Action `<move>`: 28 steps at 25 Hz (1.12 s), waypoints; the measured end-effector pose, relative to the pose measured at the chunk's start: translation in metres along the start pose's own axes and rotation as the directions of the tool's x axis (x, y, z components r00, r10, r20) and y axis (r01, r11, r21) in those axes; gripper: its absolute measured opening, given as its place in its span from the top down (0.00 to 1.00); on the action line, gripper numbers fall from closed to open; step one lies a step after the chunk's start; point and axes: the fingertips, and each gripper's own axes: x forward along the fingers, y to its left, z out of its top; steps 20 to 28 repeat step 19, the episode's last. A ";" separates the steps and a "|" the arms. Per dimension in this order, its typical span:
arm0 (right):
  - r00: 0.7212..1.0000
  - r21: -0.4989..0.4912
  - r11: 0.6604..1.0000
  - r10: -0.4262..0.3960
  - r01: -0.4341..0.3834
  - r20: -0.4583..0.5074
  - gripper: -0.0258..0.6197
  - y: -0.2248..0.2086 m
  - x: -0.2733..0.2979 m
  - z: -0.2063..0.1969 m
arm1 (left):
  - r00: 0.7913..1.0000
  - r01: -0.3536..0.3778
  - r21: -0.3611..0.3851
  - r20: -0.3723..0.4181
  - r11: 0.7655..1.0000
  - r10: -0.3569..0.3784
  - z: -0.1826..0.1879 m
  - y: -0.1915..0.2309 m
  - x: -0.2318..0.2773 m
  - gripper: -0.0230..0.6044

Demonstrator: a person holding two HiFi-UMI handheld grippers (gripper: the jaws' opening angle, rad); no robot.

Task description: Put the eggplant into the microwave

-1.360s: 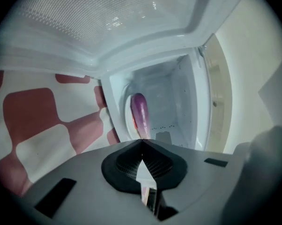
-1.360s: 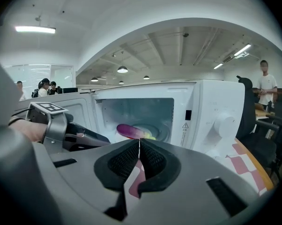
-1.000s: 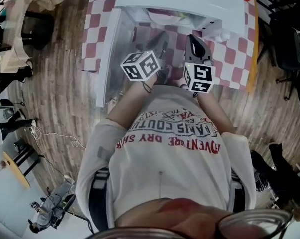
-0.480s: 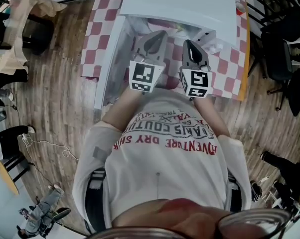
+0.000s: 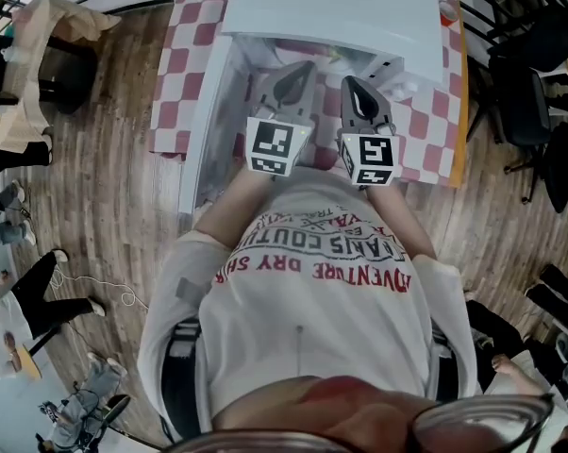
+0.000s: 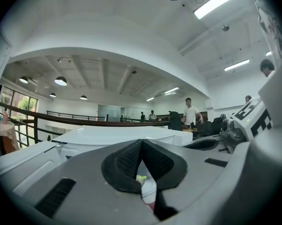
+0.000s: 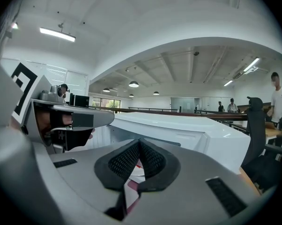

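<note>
Both the left claw (image 6: 142, 143) and the right claw (image 7: 139, 145) are pinched shut on nothing, pads meeting, plain in their own views. The eggplant I can't find anywhere; it might sit inside the microwave (image 5: 341, 8). Swinging about blind could knock the open door (image 5: 204, 111). Only the head view shows that door and the checkered desk (image 5: 185, 55).

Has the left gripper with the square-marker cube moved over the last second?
Yes. The left gripper has rolled: its marker cube, skewed a second ago, now sits square to the white microwave. It points at its open front as before.
</note>
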 end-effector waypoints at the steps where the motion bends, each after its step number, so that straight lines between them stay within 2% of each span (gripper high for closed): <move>1: 1.000 0.000 1.000 -0.003 0.003 -0.003 0.92 0.000 0.000 0.000 | 1.000 0.001 -0.002 -0.003 1.000 -0.001 -0.001 0.000 0.000 0.92; 5: 0.999 -0.034 0.999 -0.030 0.030 0.013 0.92 0.000 -0.003 0.006 | 1.000 -0.013 0.012 -0.016 1.000 0.013 -0.004 0.000 0.000 0.92; 8: 0.999 -0.034 0.999 -0.036 0.036 0.021 0.92 0.000 -0.004 0.008 | 1.000 -0.013 -0.006 -0.017 1.000 0.012 -0.005 0.002 0.000 0.92; 12: 1.000 -0.022 1.000 -0.023 0.023 0.005 0.92 -0.001 -0.003 0.003 | 1.000 -0.022 -0.010 -0.020 1.000 0.022 -0.008 0.003 0.001 0.92; 19: 1.000 -0.056 0.998 0.012 -0.012 -0.007 0.92 0.009 0.000 0.003 | 0.998 -0.053 -0.011 -0.046 0.999 0.052 -0.016 0.009 0.003 0.92; 28: 1.000 -0.056 0.998 0.012 -0.012 -0.007 0.92 0.009 0.000 0.003 | 0.998 -0.053 -0.011 -0.046 0.999 0.052 -0.016 0.009 0.003 0.92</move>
